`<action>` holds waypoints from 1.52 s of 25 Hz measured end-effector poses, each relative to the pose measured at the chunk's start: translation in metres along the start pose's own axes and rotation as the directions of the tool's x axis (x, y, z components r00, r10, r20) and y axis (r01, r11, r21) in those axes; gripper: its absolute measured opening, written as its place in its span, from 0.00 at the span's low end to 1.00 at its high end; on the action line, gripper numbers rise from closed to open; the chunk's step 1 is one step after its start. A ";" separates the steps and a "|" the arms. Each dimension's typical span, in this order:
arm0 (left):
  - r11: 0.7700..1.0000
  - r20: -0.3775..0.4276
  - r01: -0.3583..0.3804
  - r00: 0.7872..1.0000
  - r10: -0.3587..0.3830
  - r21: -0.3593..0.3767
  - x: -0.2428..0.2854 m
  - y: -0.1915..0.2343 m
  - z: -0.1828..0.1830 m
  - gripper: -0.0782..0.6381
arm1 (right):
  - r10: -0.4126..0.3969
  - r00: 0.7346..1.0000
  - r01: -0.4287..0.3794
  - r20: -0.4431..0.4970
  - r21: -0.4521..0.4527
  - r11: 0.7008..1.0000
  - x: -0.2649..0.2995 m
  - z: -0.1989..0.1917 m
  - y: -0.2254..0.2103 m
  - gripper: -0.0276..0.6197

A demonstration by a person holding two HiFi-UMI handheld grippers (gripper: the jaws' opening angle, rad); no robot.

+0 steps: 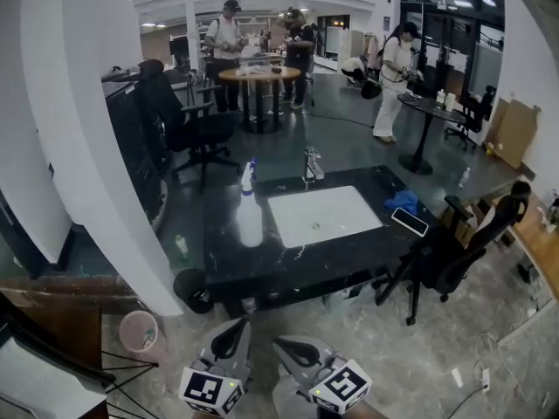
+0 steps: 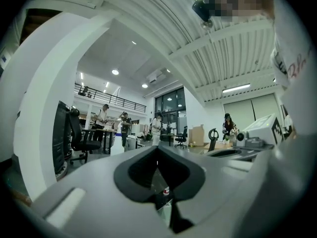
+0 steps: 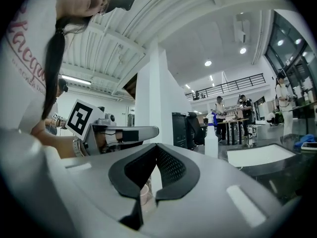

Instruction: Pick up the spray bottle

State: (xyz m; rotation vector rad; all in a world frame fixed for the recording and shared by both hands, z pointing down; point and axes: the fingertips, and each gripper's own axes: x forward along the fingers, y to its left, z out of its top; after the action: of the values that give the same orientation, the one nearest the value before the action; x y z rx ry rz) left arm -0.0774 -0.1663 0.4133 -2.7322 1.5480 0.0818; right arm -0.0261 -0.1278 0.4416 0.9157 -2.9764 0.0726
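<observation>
In the head view the approach step is in hand: the spray bottle (image 1: 250,212) stands upright on the dark table (image 1: 349,260), well ahead of both tools and closest to the line of the left gripper (image 1: 229,337), which sits beside the right gripper (image 1: 297,353) short of the table's near edge. A white mat (image 1: 323,215) lies just to the right of the bottle as seen from the tools. Both tools are cut off by the bottom edge here, so only their jaws and marker cubes show. In the left gripper view the left gripper (image 2: 157,152) has its 2 jaws pressed together with nothing between them, and the bottle (image 2: 117,145) is small and far ahead, a little left of the jaw line. In the right gripper view the right gripper (image 3: 157,150) is likewise closed and empty, and the bottle (image 3: 211,140) stands ahead to its right on the table. The next move, as I judge it, calls for carrying 1 tool in over the table edge and parting its jaws before they reach the bottle's body. The bottle's trigger direction is too small to make out.
</observation>
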 end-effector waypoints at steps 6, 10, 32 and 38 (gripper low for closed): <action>1.000 -0.015 -0.020 1.000 0.021 0.022 0.063 0.039 0.003 0.22 | 0.013 1.000 -0.013 0.011 0.001 1.000 0.039 0.012 -0.056 0.05; 0.998 -0.018 -0.057 0.998 0.058 0.037 0.108 0.072 0.005 0.29 | 0.035 0.999 -0.035 0.026 -0.018 0.999 0.070 0.027 -0.096 0.05; 0.995 -0.027 -0.079 0.996 0.081 0.058 0.277 0.178 0.040 0.36 | 0.023 0.999 -0.020 0.036 -0.058 0.998 0.160 0.052 -0.199 0.05; 0.994 -0.056 -0.070 0.996 0.075 0.083 0.283 0.183 0.042 0.21 | 0.000 0.999 0.002 0.046 -0.052 0.999 0.170 0.054 -0.211 0.05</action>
State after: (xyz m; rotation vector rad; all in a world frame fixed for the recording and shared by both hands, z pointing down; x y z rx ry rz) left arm -0.0911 -0.5015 0.3637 -2.6404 1.6274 -0.0604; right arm -0.0484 -0.4003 0.4023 0.9258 -3.0035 -0.0260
